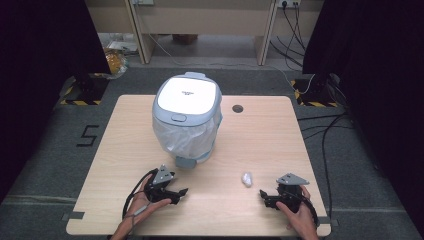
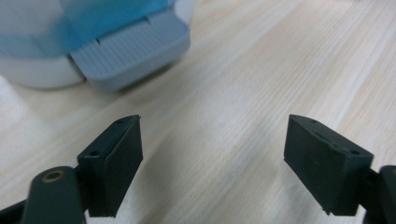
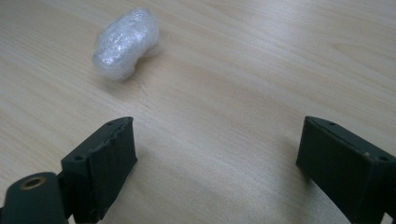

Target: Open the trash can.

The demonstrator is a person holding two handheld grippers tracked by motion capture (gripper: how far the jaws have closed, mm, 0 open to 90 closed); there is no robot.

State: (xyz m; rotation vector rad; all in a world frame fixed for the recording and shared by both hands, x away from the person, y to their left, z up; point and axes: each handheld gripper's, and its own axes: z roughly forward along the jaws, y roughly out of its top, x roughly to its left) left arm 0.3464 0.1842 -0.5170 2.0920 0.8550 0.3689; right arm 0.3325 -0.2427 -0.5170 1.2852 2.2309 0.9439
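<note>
Broadly, a wooden counter (image 1: 260,145), a lidded bin (image 1: 187,117) with a plastic liner toward its back, left gripper (image 1: 181,192) and right gripper (image 1: 262,194) near the front edge, jaws wide apart and empty, a small plastic wad (image 1: 247,178) lying just beyond the right gripper.

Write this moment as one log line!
left gripper: open | right gripper: open | crumpled clear plastic wad: on table, untouched | lidded white bin: closed

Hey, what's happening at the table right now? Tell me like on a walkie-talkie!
Left gripper open, empty, near bin pedal. Right gripper open, empty, facing crumpled plastic wad, not touching. Lidded bin shut. Nothing between right gripper and wad.
</note>
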